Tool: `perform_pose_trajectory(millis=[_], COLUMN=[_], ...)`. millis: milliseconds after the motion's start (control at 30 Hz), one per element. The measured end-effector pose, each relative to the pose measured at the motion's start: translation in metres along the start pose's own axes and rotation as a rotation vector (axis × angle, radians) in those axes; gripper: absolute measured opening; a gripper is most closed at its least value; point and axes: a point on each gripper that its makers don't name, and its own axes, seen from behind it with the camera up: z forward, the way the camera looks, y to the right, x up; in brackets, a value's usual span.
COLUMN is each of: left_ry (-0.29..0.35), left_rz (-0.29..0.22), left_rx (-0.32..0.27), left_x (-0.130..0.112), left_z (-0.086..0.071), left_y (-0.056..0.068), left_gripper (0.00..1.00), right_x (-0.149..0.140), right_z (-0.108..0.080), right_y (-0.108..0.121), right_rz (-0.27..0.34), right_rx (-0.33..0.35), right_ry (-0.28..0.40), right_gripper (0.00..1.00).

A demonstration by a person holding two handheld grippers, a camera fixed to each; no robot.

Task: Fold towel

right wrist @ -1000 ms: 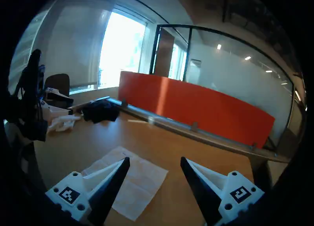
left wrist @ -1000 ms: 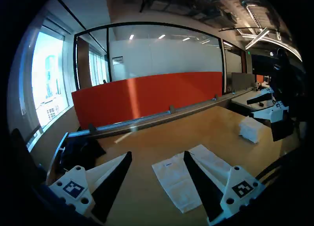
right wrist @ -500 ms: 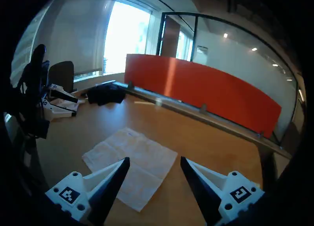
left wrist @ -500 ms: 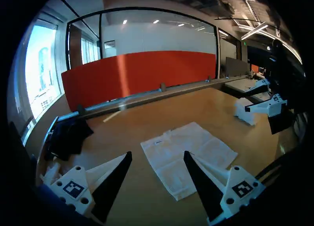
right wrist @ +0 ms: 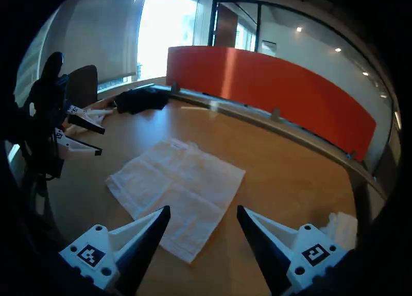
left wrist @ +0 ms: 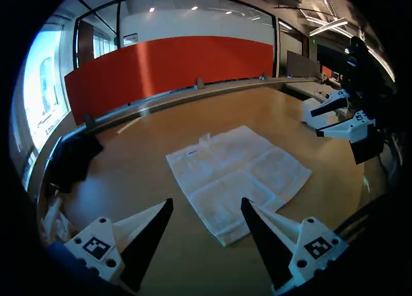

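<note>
A white towel (left wrist: 237, 172) lies spread flat on the wooden table (left wrist: 154, 141), creased into quarters, with a small tag near its far left corner. My left gripper (left wrist: 206, 209) hangs open just above the towel's near edge, nothing between its fingers. The right gripper (left wrist: 336, 120) is open at the far right, past the towel's right corner. In the right gripper view the same towel (right wrist: 177, 185) lies ahead, and my right gripper (right wrist: 202, 213) is open over its near edge. The left gripper (right wrist: 86, 135) stands open at the left, beside the towel.
An orange partition (left wrist: 170, 64) and a rail run along the table's far side. A black cloth (left wrist: 72, 159) lies at the left end. A stack of folded white cloth (right wrist: 342, 228) sits by the right gripper. More white cloth (left wrist: 54, 221) is at the left edge.
Both views have tipped down and moved in over the table, so the whole towel now shows. Both grippers stay open, and the towel has not moved.
</note>
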Motion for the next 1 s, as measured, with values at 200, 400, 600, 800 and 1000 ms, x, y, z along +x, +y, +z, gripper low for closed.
perform_pose_trajectory(millis=[200, 400, 600, 800, 1000], left_ry=[-0.059, -0.127, -0.176, -0.207, -0.228], left_rz=[0.001, 0.003, 0.001, 0.018, 0.028], left_rx=[-0.022, -0.043, -0.061, -0.078, -0.091], left_x=[-0.026, -0.054, -0.073, -0.085, -0.093], left_z=[0.012, 0.023, 0.032, 0.037, 0.040], left_y=[0.008, 0.015, 0.023, 0.029, 0.034], left_gripper=[0.98, 0.98, 0.98, 0.98, 0.98], right_x=[-0.027, -0.049, -0.068, -0.083, -0.096], right_z=[0.013, 0.024, 0.031, 0.034, 0.036], right_y=[-0.006, -0.014, -0.019, -0.021, -0.022], right_rz=[-0.005, 0.000, 0.001, 0.001, 0.007], right_rx=[0.015, 0.029, 0.044, 0.055, 0.065], right_ry=[-0.053, -0.096, -0.132, -0.162, -0.184], right_gripper=[1.00, 1.00, 1.00, 1.00, 1.00])
